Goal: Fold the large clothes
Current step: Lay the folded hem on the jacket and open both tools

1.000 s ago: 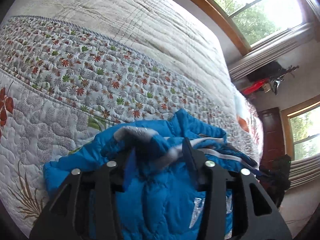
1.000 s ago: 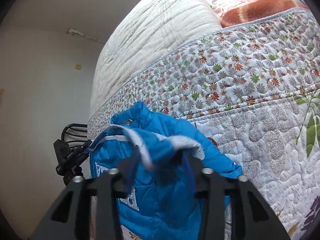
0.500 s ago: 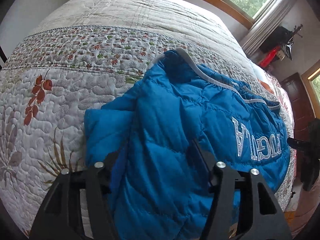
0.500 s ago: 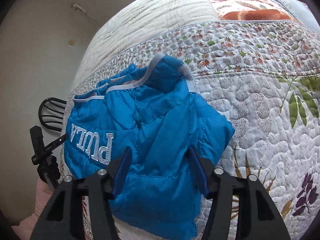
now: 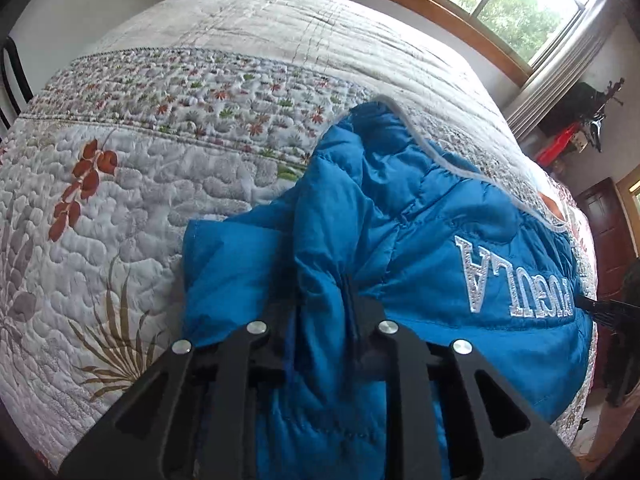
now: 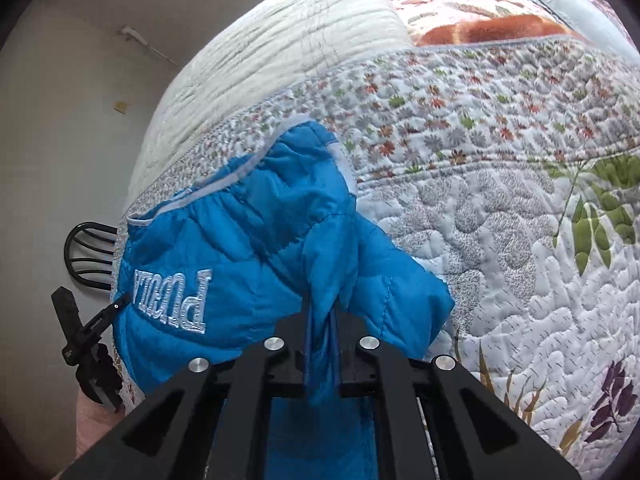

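**Operator:** My left tongs (image 5: 324,316) are pinched down on a fold of the bright blue quilted puffer jacket (image 5: 400,240); the black fingers have only a narrow gap between them and it is stuffed with blue fabric. My right tongs (image 6: 322,316) are the same, nearly closed, with a thin ridge of the jacket (image 6: 248,248) squeezed upright between the fingers.

**Observer:** Where does the jacket lie?

**Operator:** On the bed, on top of the white quilted bedspread with printed leaves and flowers (image 5: 120,208). From the left camera the jacket runs from my tongs away to the right, with silver embroidered lettering (image 5: 516,284) showing upside down on its panel. A grey-trimmed edge (image 5: 440,156) curves along its far side. From the right camera the lettering (image 6: 172,300) sits to the left of my tongs, and a loose blue flap hangs to the right over the bedspread (image 6: 520,240).

**Observer:** And past the jacket?

**Operator:** A band of small red and green flowers (image 5: 224,100) crosses the bedspread, then a plain cream quilted section (image 5: 300,28). In the left view a wood-framed window (image 5: 500,4) with green trees outside is beyond the bed, and a dark wooden door (image 5: 604,236) stands at the right. In the right view I see a black metal chair back (image 6: 90,256) against the pale wall on the left, and my other gripper's black tip (image 6: 80,332) beside the jacket's edge.
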Action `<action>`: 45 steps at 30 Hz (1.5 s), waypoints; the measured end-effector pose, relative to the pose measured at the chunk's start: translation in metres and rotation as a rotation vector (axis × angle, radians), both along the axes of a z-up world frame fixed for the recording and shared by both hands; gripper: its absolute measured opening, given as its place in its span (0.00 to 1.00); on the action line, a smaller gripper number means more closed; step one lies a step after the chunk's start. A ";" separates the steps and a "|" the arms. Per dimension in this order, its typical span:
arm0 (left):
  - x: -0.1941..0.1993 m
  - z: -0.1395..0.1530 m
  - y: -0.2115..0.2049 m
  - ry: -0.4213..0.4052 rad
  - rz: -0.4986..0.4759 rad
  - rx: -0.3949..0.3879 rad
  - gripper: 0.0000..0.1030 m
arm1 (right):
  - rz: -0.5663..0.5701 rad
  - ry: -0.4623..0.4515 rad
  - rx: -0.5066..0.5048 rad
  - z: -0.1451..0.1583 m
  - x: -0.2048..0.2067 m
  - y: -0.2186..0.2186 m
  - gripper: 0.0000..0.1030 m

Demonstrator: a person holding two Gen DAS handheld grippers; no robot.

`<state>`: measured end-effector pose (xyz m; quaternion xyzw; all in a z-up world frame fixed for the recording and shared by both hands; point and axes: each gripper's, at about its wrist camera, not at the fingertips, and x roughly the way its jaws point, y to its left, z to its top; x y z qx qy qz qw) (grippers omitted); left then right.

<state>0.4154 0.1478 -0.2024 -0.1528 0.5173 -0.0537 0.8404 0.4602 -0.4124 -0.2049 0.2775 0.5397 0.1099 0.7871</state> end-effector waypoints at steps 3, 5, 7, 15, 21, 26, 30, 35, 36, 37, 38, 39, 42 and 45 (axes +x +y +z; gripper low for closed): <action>0.003 -0.007 -0.001 0.012 -0.003 0.003 0.22 | -0.015 0.021 0.032 -0.014 0.001 -0.002 0.07; 0.005 -0.011 -0.006 0.018 -0.014 0.026 0.24 | -0.019 0.031 0.032 -0.016 0.001 -0.002 0.07; 0.006 -0.012 -0.008 0.023 -0.013 0.032 0.24 | -0.018 0.038 0.013 -0.013 0.002 0.000 0.07; -0.009 0.039 0.028 -0.016 0.129 0.027 0.46 | -0.031 -0.049 -0.197 0.047 -0.035 0.011 0.26; -0.049 0.080 -0.020 -0.117 0.020 0.065 0.45 | 0.112 -0.133 -0.223 0.082 -0.073 0.077 0.26; -0.068 0.068 -0.090 -0.103 -0.093 0.088 0.45 | 0.178 -0.115 -0.289 0.073 -0.079 0.129 0.24; -0.071 0.043 -0.113 -0.055 -0.114 0.120 0.45 | 0.187 -0.071 -0.325 0.056 -0.081 0.140 0.24; -0.073 0.011 -0.121 -0.026 -0.142 0.199 0.45 | 0.184 -0.017 -0.337 0.025 -0.082 0.140 0.24; -0.074 0.006 -0.121 -0.021 -0.147 0.203 0.46 | 0.186 -0.010 -0.339 0.021 -0.082 0.140 0.22; -0.075 0.003 -0.120 -0.019 -0.151 0.202 0.46 | 0.184 -0.004 -0.335 0.016 -0.082 0.140 0.22; -0.076 -0.001 -0.120 -0.019 -0.153 0.201 0.46 | 0.182 0.001 -0.331 0.011 -0.081 0.140 0.22; -0.077 -0.004 -0.119 -0.019 -0.156 0.201 0.46 | 0.182 0.001 -0.333 0.008 -0.081 0.140 0.22; -0.076 -0.009 -0.120 -0.025 -0.166 0.211 0.46 | 0.183 -0.019 -0.342 0.000 -0.082 0.143 0.21; -0.076 -0.013 -0.121 -0.030 -0.176 0.222 0.46 | 0.175 -0.026 -0.329 -0.005 -0.079 0.140 0.20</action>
